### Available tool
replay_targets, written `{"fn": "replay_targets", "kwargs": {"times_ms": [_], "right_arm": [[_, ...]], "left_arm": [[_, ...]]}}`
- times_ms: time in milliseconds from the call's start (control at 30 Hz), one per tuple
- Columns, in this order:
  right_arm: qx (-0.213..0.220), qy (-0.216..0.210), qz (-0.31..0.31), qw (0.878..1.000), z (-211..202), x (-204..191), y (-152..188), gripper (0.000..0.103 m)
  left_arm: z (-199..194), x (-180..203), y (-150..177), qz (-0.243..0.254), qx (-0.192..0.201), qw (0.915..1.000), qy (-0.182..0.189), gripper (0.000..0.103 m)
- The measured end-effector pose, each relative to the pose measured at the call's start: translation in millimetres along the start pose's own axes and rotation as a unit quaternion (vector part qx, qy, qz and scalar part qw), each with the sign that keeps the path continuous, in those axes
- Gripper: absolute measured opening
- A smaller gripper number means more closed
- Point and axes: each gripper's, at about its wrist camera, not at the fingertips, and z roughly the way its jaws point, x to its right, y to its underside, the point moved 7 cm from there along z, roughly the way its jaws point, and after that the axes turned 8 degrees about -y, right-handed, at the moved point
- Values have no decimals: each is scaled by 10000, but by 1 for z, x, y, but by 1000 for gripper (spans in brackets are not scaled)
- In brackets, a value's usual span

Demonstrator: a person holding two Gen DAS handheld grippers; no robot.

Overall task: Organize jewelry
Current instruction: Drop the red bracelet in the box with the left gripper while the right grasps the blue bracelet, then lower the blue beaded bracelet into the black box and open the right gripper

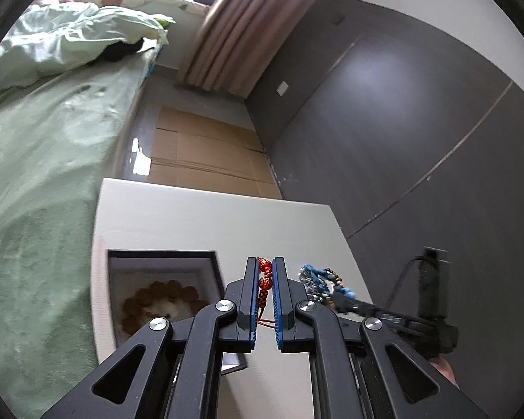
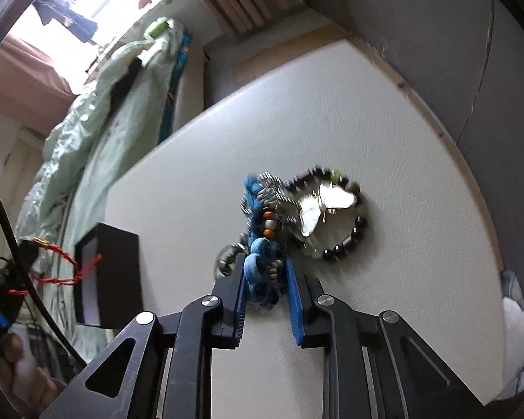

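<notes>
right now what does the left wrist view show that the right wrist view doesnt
Only the left wrist view shows the left gripper shut on the red bead bracelet, and the brown bead ring lying inside the open black box.

Only the right wrist view shows the right gripper closed around the blue cord bracelet, plus the dark bead bracelet and butterfly ornament laid out clearly.

Both show the white table, the box, the jewelry pile and the green bedding.
</notes>
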Motion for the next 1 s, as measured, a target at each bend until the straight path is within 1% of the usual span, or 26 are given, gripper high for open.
{"fn": "replay_targets", "kwargs": {"times_ms": [67,167,267,300,333,367,400,433,567,667,833,900,933,967,1000], "right_arm": [[131,-154,-71,9998,-7,-9,-3,21],[337,-516,-233,9978,-22,-26,-5,21],[504,-798,-434,9946,-32,-47,-6,21],[526,-883,-474,9936,-33,-53,-6,21],[550,-1001,-516,9921,-35,-60,-6,21],[571,-1083,-557,9909,-35,-66,-5,21],[585,-1134,-595,9900,-34,-72,-5,21],[596,-1200,-651,9888,-34,-80,-3,21],[576,-1481,-862,9835,-27,-112,2,21],[477,-1687,-983,9796,-18,-133,9,21],[286,-1934,-1119,9743,-1,-160,20,21],[203,-1961,-1129,9738,9,-169,21,21],[184,-1973,-1165,9732,12,-174,23,23],[149,-1971,-1254,9722,17,-180,24,34],[6,-2017,-1296,9708,23,-186,27,42]], "left_arm": [[1,-8,-1,-71,-21,10000,-50,7],[3,-21,0,-236,-74,9996,-112,7],[10,-34,0,-414,-250,9987,-166,9],[13,-39,1,-492,-314,9981,-175,15],[15,-42,2,-528,-351,9978,-204,32],[15,-45,2,-576,-364,9974,-231,44],[13,-47,2,-629,-330,9972,-217,65],[10,-48,1,-666,-263,9973,-185,72],[-2,-53,-1,-682,-42,9974,-234,72],[-7,-63,1,-769,22,9966,-309,72],[-17,-78,-3,-929,190,9947,-389,72],[-21,-81,-6,-978,256,9942,-371,72],[-22,-82,-6,-998,270,9940,-361,72],[-22,-83,-7,-1016,286,9938,-356,72],[-23,-83,-7,-1014,289,9938,-353,72]]}}
